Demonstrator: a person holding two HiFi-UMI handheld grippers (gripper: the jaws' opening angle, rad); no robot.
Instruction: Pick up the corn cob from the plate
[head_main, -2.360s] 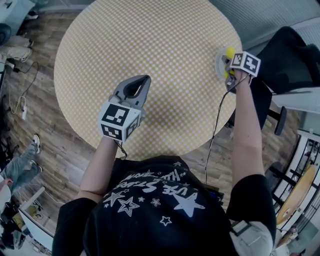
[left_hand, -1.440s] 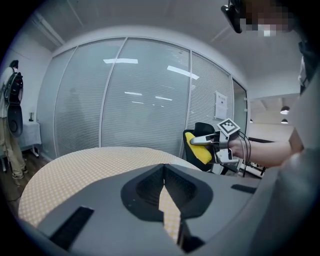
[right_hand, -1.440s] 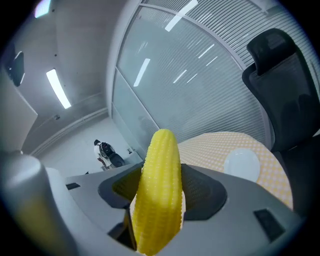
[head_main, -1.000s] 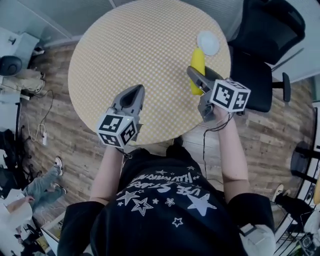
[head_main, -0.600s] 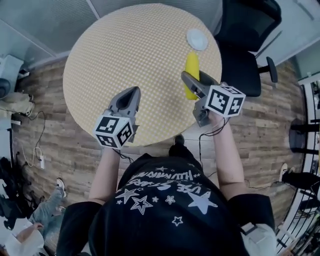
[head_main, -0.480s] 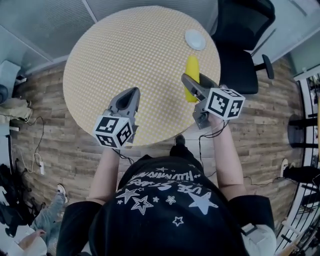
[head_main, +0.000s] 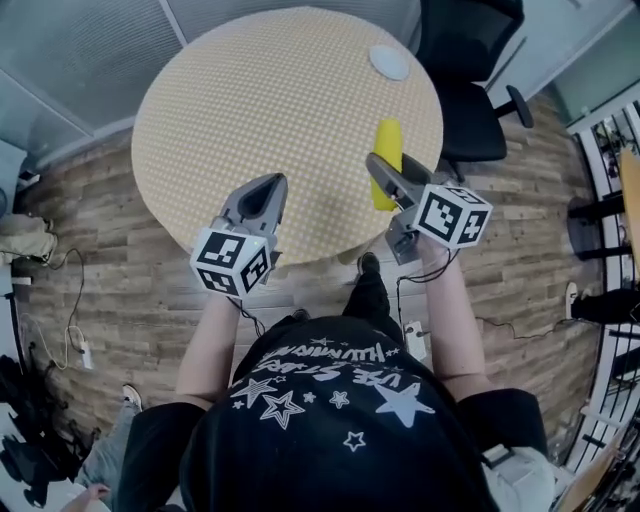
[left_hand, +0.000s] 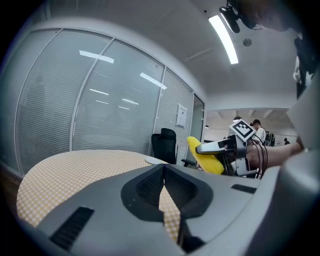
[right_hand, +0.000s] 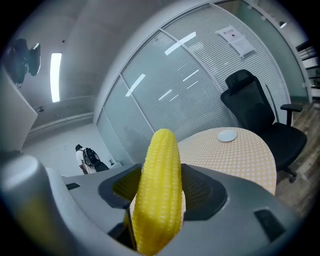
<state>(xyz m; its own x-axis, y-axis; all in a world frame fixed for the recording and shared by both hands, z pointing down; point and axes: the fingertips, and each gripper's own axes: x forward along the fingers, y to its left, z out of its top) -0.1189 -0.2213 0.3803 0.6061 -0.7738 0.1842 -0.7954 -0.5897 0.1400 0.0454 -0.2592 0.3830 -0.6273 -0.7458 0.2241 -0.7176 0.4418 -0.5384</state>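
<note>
The yellow corn cob (head_main: 386, 163) (right_hand: 159, 192) is clamped between the jaws of my right gripper (head_main: 385, 172), held high above the right side of the round checked table (head_main: 250, 110); it also shows as the corn cob (left_hand: 207, 156) in the left gripper view. The small white plate (head_main: 389, 62) (right_hand: 227, 135) sits bare at the table's far right edge. My left gripper (head_main: 262, 196) (left_hand: 163, 181) hangs over the table's near edge, its jaws pressed together with nothing between them.
A black office chair (head_main: 470, 60) (right_hand: 260, 117) stands just beyond the plate. Glass walls with blinds (left_hand: 100, 110) ring the far side. Wooden floor (head_main: 100, 270) surrounds the table, and a person (right_hand: 90, 156) stands far off.
The right gripper lifted the corn cob off the plate and carried it back toward me, up and away from the table's far right. The head view has risen; the left gripper stayed shut.
</note>
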